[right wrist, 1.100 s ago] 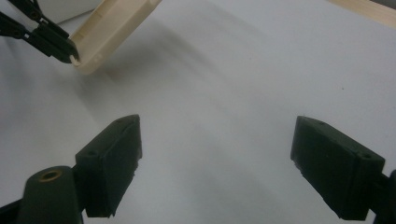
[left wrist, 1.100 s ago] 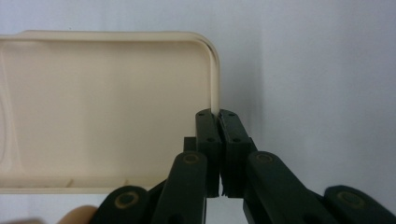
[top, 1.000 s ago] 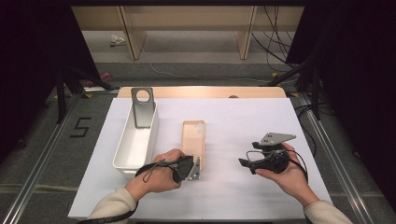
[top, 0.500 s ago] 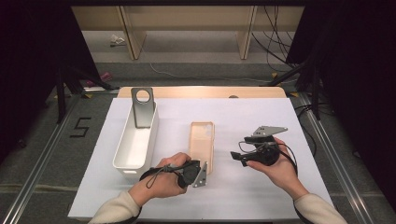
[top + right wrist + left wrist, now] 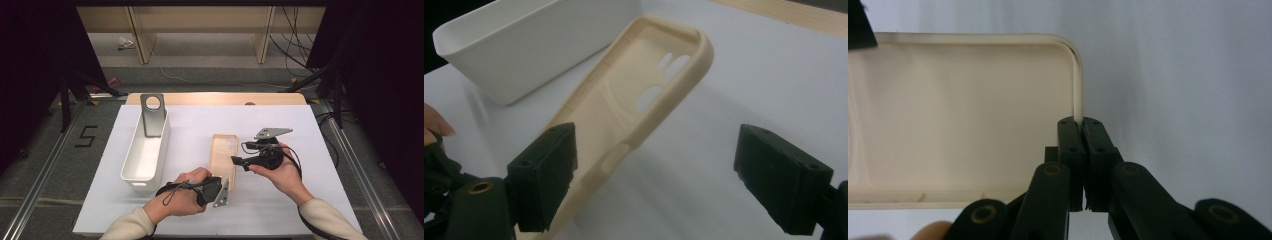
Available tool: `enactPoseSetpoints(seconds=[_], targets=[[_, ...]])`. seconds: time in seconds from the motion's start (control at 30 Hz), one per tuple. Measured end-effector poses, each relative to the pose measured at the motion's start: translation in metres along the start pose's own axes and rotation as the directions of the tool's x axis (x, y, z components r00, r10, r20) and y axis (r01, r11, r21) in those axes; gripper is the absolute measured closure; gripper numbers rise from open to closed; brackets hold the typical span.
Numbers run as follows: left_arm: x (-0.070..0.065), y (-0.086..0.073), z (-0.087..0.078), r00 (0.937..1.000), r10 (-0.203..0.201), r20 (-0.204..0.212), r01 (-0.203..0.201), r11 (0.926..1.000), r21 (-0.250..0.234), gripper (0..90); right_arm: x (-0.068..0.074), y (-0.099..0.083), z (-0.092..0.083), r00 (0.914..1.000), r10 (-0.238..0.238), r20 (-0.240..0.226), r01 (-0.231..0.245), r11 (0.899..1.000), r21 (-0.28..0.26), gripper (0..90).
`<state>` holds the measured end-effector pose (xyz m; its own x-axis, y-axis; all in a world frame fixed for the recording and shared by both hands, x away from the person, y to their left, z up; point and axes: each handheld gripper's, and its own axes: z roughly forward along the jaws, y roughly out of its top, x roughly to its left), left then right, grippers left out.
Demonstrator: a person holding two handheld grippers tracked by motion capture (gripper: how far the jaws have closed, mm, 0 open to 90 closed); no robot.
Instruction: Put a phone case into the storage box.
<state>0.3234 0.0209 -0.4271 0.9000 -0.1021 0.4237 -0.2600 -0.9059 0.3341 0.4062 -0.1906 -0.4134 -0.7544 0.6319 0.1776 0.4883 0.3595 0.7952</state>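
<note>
- The beige phone case [image 5: 223, 159] sits mid-surface on the white sheet [image 5: 310, 200], just right of the white bin [image 5: 145, 152], open side up, camera cutouts at the far end.
- Left gripper [image 5: 1082, 130] has its fingers pressed together, pinching the case's thin side wall near its near end. In the right gripper view that end looks tilted up off the surface.
- Right gripper [image 5: 656, 165] has its fingers spread wide with nothing pinched; one finger [image 5: 544, 175] is right against the case's side wall, the other well clear.
- My take: this is a handover or a two-handed grab. Line the right fingers up across the rim or the full width before closing, and squeeze gently since the case looks flexy.
- Don't let go with the left until the right has a solid bite, or it'll flop back down.
</note>
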Motion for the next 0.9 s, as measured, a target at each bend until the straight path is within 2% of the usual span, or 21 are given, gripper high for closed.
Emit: enactPoseSetpoints(seconds=[0.27,0.57,0.67,0.9], targets=[[-0.002,0.004,0.001,0.9998,0.017,0.001,-0.017,0.9998,-0.011,87.8,-0.002,0.0,0.008,0.9988,0.041,-0.026,-0.041,0.999,0.028,27.2],[-0.003,0.006,0.002,0.9997,0.023,0.002,-0.023,0.9995,-0.021,87.7,-0.006,-0.003,0.012,0.9931,0.097,-0.066,-0.094,0.994,0.05,49.4],[-0.003,0.006,0.002,0.9997,0.024,0.0,-0.024,0.9994,-0.025,87.7,-0.006,-0.003,0.012,0.9893,0.118,-0.086,-0.113,0.992,0.052,60.1],[-0.003,0.006,0.004,0.9998,0.018,-0.005,-0.018,0.9993,-0.032,87.5,-0.006,-0.002,0.008,0.9729,0.187,-0.137,-0.185,0.982,0.027,72.0]])
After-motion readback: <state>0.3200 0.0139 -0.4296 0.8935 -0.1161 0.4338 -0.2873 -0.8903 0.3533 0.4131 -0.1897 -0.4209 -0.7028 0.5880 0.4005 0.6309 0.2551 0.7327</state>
